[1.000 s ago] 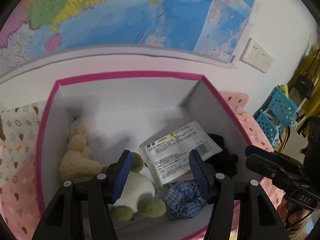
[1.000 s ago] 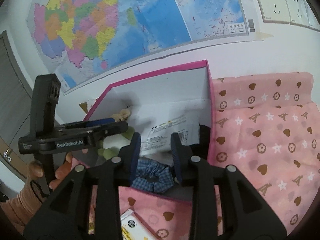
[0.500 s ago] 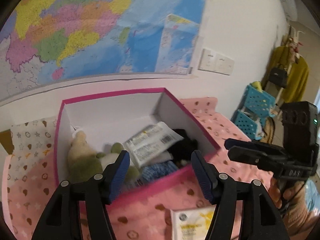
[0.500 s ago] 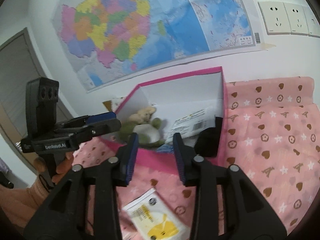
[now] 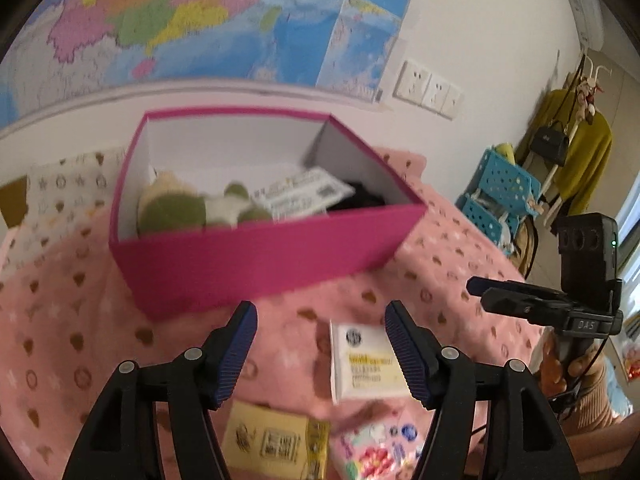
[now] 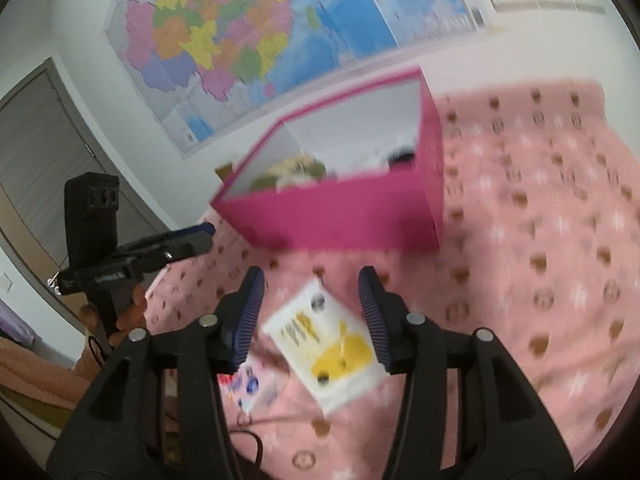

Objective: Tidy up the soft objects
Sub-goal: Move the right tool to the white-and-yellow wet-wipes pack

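Note:
A pink box [image 5: 256, 256] [image 6: 340, 216] stands on the pink patterned cloth and holds a green and white plush toy [image 5: 188, 208], a white printed packet [image 5: 304, 196] and something black [image 5: 360, 200]. In front of it lies a white and yellow tissue pack [image 5: 364, 364] [image 6: 324, 340]. My left gripper [image 5: 320, 344] hovers over the cloth before the box, its jaws opening with nothing between them. My right gripper [image 6: 312, 312] hangs above the tissue pack, its jaws opening, pads not touching the pack. Each gripper also shows at the side of the other's view.
A yellow packet [image 5: 272, 440] and a colourful printed packet [image 5: 376, 452] [image 6: 248, 392] lie near the cloth's front edge. A map covers the wall [image 5: 224, 20] behind the box. Blue baskets [image 5: 500, 196] and hanging clothes [image 5: 576, 152] stand to the right; a door [image 6: 44, 160] is at left.
Both grippers have pulled back from inside the box to the cloth in front of it. Their jaws stand wider. The tissue pack and other packets have come into view.

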Demonstrator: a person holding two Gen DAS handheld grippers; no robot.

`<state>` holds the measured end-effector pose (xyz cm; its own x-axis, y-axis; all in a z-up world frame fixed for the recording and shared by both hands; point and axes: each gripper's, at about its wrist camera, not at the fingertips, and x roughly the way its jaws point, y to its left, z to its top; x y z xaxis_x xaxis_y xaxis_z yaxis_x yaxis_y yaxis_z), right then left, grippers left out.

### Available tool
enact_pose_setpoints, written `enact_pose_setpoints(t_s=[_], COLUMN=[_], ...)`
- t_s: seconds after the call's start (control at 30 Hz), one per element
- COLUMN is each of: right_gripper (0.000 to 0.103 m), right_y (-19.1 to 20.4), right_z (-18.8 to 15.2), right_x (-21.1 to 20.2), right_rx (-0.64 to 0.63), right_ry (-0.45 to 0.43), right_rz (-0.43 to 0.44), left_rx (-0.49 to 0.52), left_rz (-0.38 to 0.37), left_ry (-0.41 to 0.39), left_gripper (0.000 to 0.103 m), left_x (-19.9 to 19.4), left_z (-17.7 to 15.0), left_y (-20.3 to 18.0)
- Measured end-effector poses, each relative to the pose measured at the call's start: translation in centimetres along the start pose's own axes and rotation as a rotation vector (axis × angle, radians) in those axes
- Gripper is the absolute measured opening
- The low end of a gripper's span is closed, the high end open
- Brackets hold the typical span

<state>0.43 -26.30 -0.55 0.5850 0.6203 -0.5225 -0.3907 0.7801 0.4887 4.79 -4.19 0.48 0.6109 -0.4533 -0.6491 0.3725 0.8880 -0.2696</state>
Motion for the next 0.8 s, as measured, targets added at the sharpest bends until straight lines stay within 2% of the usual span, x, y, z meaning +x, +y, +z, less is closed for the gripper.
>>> enact_pose_setpoints(t_s=[0.17, 0.33, 0.53, 0.8], right_gripper=[0.051, 0.051, 0.051, 0.051], right_y=[-1.4, -2.4, -2.7, -3.2], right_z=[-3.5, -5.5, -6.0, -5.9], right_x=[1.2, 2.3, 3.5, 4.1], right_rx=[0.083, 0.144, 0.169, 0.203], right_ry=[0.096, 0.163, 0.183, 0.166], right_rz=[-0.016, -0.047, -0.054, -0.041], left_rx=[-0.01, 0.016, 0.011, -0.004], left_rz=[-0.01, -0.051, -0.049, -0.077], left_ry=[0.068, 0.143, 0.233, 0.283], left_gripper=[0.068, 0.068, 0.068, 0.065], left_x=[1.7, 3.8, 6.3, 7.6], left_z=[-1.8, -2.9, -3.7, -4.1], left_y=[-0.2, -1.2, -1.4, -1.0])
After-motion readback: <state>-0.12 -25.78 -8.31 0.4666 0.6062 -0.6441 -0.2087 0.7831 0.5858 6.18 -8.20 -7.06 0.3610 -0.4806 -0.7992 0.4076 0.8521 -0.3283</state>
